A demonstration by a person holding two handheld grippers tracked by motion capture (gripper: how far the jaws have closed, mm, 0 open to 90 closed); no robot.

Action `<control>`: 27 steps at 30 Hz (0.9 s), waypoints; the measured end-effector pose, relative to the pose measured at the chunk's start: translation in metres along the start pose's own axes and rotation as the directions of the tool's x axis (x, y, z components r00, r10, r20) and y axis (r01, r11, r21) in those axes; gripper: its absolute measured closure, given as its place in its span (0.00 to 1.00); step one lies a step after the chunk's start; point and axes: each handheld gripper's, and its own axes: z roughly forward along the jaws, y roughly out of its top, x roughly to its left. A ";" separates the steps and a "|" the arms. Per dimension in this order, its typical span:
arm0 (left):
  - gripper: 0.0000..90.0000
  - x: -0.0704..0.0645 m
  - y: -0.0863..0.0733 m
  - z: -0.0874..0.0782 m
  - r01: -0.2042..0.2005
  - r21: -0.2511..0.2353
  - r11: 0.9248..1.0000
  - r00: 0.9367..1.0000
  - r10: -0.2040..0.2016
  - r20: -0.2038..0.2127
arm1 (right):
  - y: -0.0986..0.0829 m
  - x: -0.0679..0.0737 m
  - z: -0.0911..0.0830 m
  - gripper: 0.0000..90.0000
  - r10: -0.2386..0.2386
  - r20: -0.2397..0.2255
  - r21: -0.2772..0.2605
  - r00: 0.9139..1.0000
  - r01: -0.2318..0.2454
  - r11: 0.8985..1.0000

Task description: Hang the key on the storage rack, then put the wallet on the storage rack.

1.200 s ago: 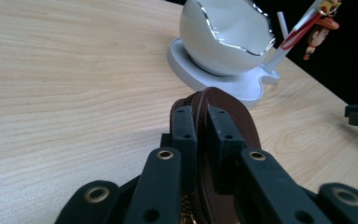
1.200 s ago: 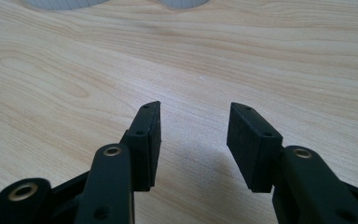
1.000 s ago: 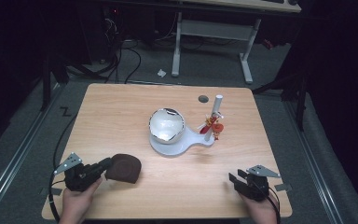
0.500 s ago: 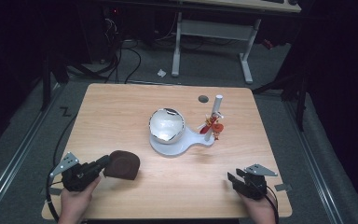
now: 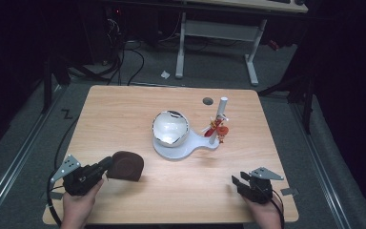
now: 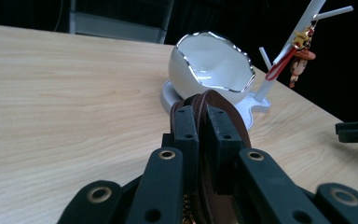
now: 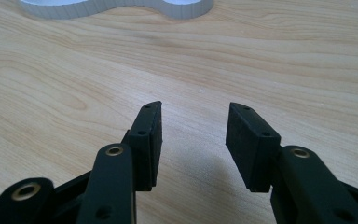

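Observation:
A brown leather pouch [image 5: 126, 165] with a zipper lies at the front left of the wooden table [image 5: 124, 114]. My left gripper [image 5: 106, 164] is shut on its edge; in the left gripper view the pouch [image 6: 223, 105] is pinched between the jaws [image 6: 200, 122]. At the table's middle a white egg-shaped bowl with a silver rim [image 5: 170, 128] sits on a white stand [image 5: 198, 143], whose post [image 5: 218, 120] carries a small red and orange figure charm [image 5: 218, 128]. My right gripper [image 5: 238, 183] rests open at the front right, with bare wood between its jaws [image 7: 193, 142].
A small dark round hole [image 5: 208, 101] marks the table's far edge. A desk frame [image 5: 217, 33] and cables [image 5: 128, 47] stand on the floor beyond the table. The right gripper [image 6: 356, 131] shows at the right edge of the left gripper view.
The left gripper and pouch have shifted very slightly; the right gripper stays in place.

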 end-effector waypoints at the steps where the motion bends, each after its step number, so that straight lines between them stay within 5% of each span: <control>1: 0.93 -0.004 0.001 0.002 0.001 0.003 1.000 1.000 -0.001 0.003 | 0.001 0.000 -0.001 0.62 -0.003 -0.004 -0.007 1.000 0.003 1.000; 13: 0.93 -0.024 0.015 0.020 -0.023 0.016 1.000 1.000 0.023 -0.009 | 0.002 -0.003 -0.004 0.63 -0.031 -0.040 -0.027 0.999 0.030 0.999; 27: 0.93 -0.026 0.029 0.050 -0.013 -0.002 1.000 1.000 0.013 -0.010 | 0.005 0.003 -0.001 0.63 -0.051 -0.056 -0.032 0.997 0.049 0.998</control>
